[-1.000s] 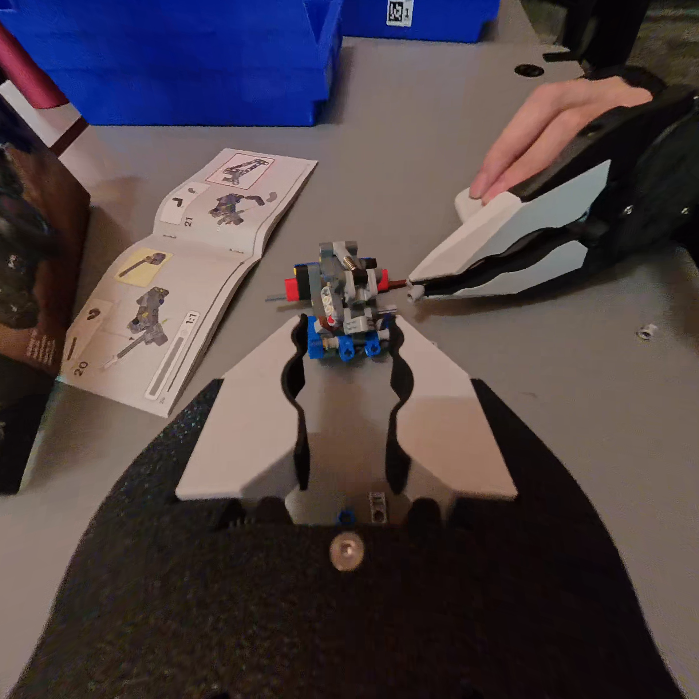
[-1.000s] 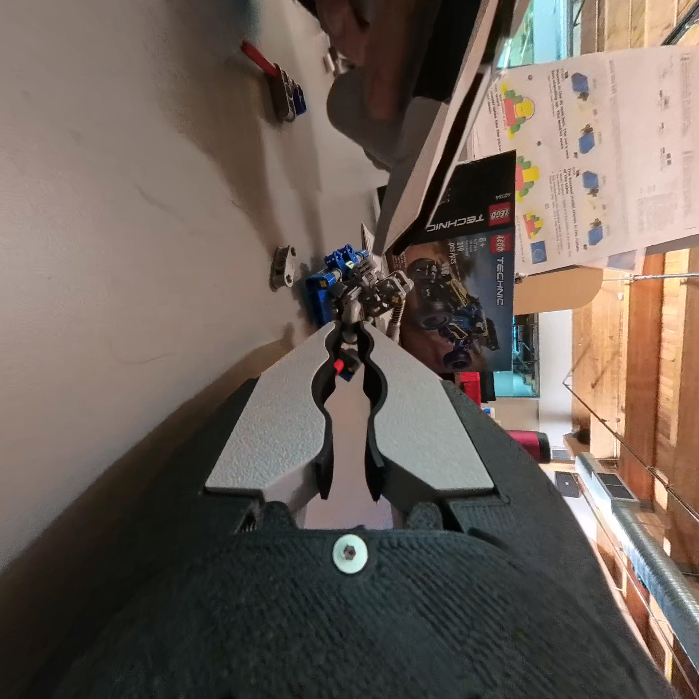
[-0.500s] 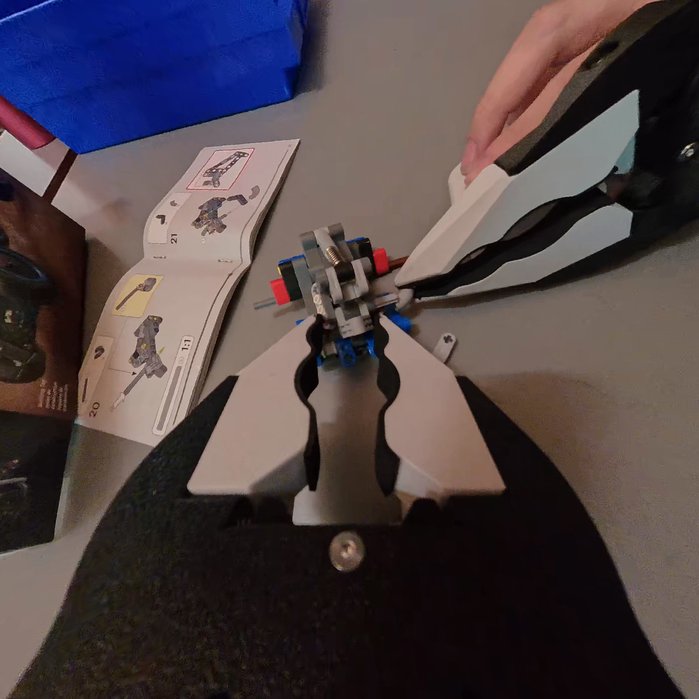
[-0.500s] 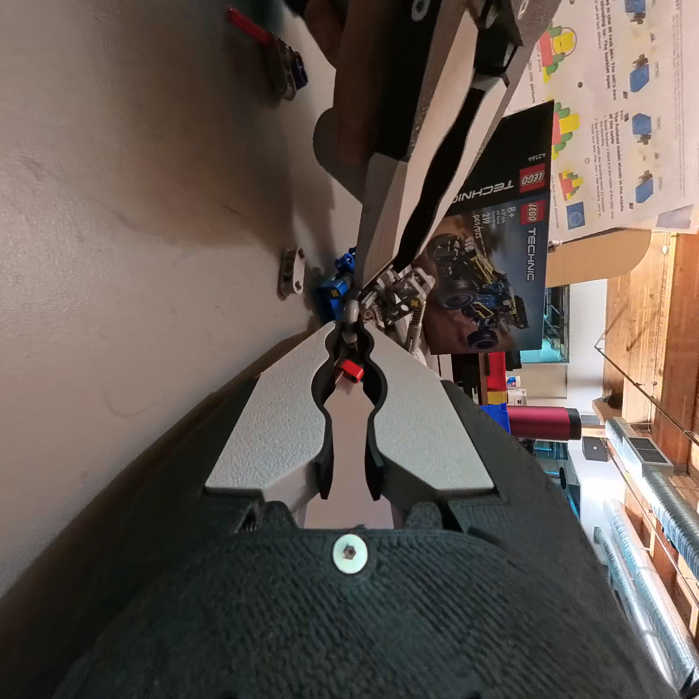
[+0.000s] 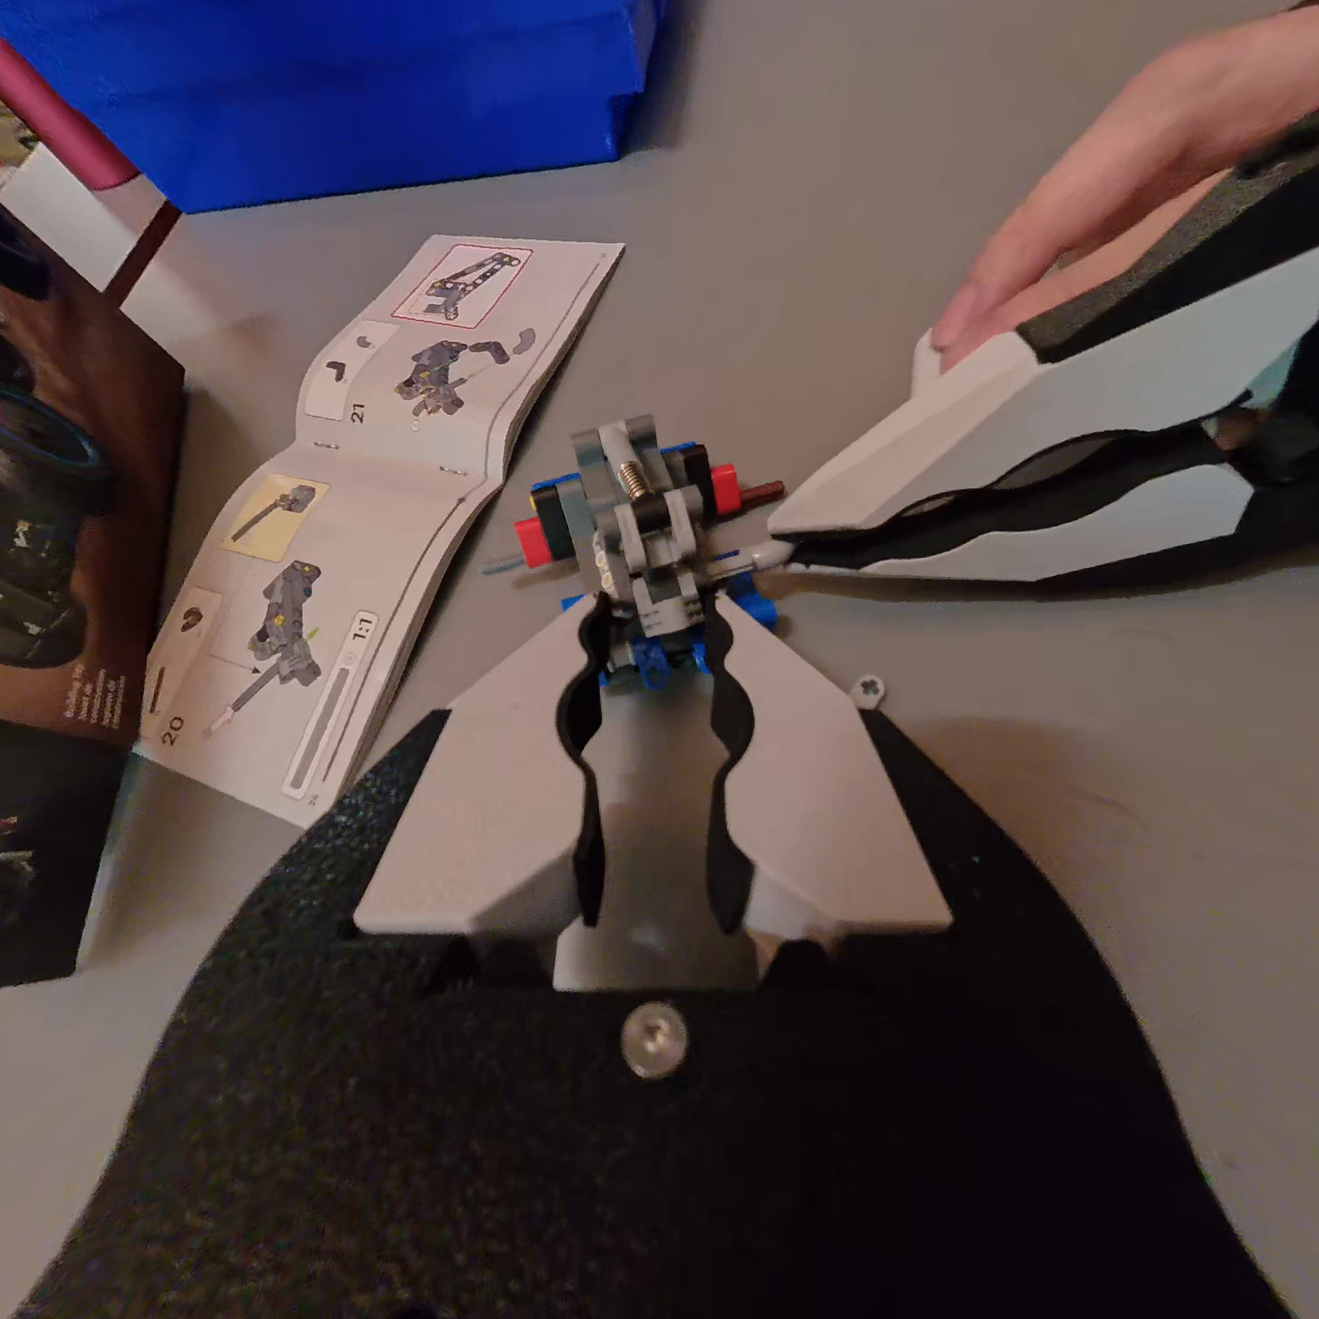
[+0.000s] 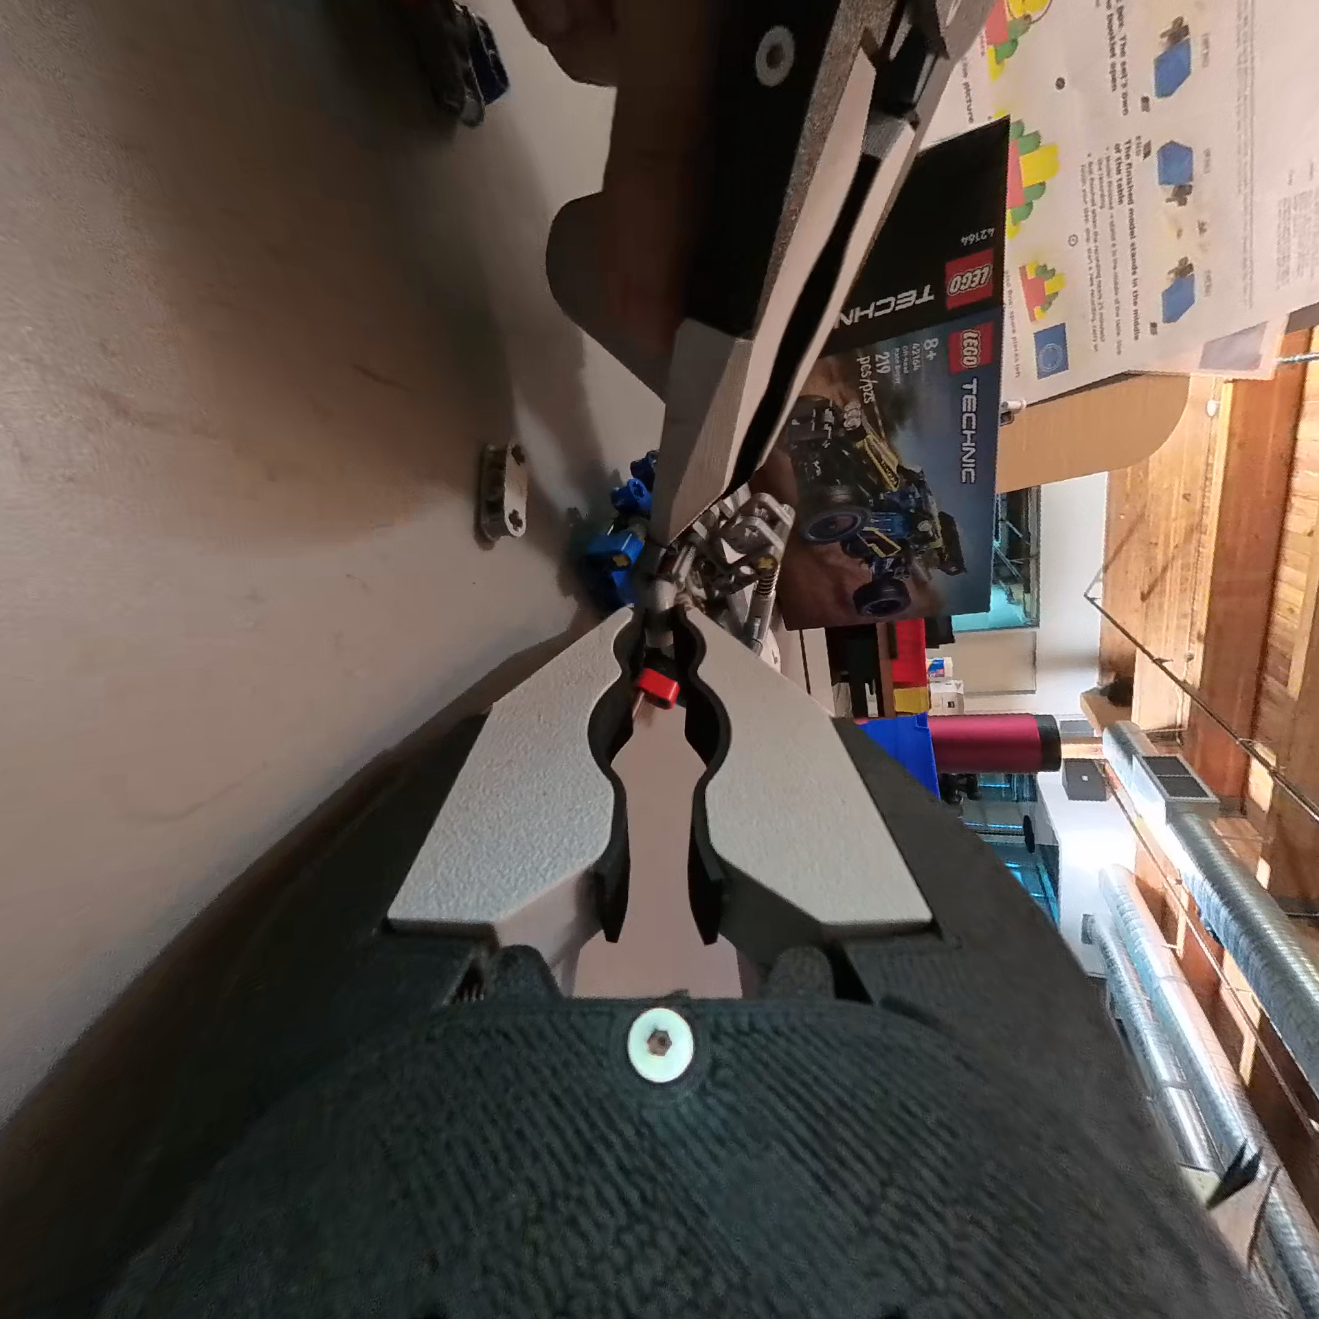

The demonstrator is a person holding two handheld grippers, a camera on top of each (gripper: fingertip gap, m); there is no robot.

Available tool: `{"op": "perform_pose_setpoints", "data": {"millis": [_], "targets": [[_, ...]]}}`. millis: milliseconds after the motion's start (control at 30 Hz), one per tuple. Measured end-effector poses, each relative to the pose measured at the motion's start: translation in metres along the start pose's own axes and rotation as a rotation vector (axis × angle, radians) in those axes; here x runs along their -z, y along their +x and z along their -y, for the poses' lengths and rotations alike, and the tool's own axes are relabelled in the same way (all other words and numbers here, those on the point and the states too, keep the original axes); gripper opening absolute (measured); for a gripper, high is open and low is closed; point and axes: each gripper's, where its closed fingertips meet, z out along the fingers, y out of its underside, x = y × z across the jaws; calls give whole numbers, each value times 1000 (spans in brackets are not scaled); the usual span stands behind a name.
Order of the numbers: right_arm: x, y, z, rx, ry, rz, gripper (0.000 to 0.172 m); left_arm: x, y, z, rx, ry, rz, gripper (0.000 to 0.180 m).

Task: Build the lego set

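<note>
Left gripper [image 5: 653,621]: jaws clamped on the near end of a small grey, blue and red brick model [image 5: 635,528] standing on the grey counter [image 5: 1035,749].
Right gripper [image 6: 660,621]: jaws nearly together, pinching a thin light-grey pin on the model's side.
Model axis: red-tipped axle runs left to right; spring strut tilts away from the left camera.
Left view only: open instruction booklet [image 5: 371,514], loose pale round piece [image 5: 871,689], blue bin [image 5: 357,93], hand [image 5: 1113,207].
Right view only: grey two-hole link [image 6: 503,499], upright printed box [image 6: 921,400].
</note>
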Motion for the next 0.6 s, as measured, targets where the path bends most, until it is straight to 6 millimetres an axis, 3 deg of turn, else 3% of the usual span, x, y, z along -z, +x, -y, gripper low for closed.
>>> {"op": "perform_pose_setpoints", "data": {"millis": [367,600], "targets": [[1,5,4,67,56,-34,5,-5,-8,0,-76,-24,-15,21],[-3,5,2,81,67,-27,5,-4,-9,1,-35,-13,-78,22]]}}
